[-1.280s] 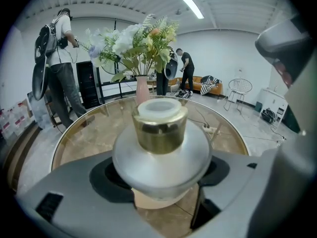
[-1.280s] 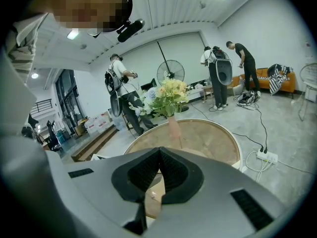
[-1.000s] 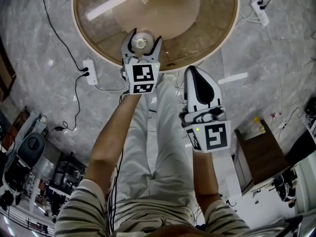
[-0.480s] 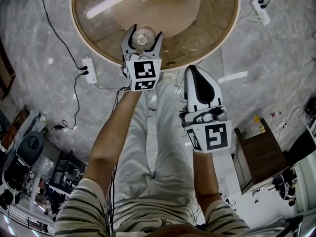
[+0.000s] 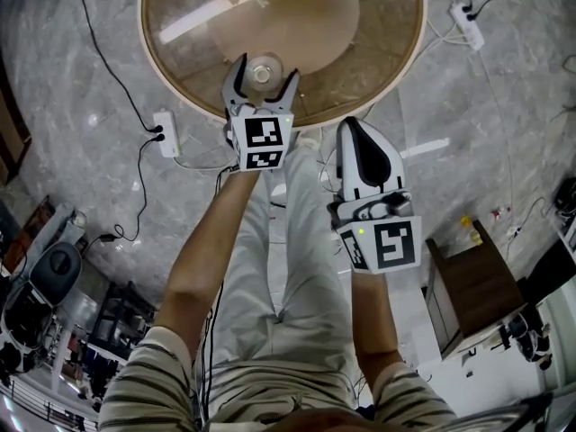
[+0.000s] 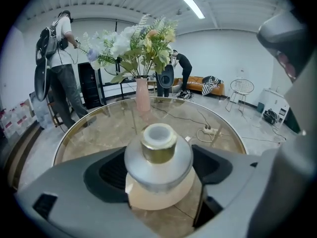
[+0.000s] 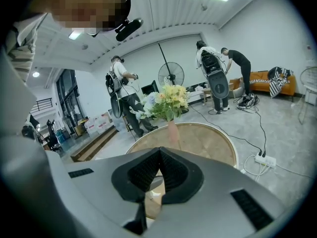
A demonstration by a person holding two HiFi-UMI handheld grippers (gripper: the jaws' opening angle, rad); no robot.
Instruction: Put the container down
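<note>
While the left gripper (image 5: 264, 72) opens, the container (image 6: 158, 155) stands between its jaws.

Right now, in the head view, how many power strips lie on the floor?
2. The left power strip lies on the floor left of the round table; the right power strip lies off its upper right edge. Others may be hidden.

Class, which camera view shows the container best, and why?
The left gripper view: the container sits large and close between the left gripper's opening jaws. The head view shows only its small top; the right gripper view does not show it.
</note>
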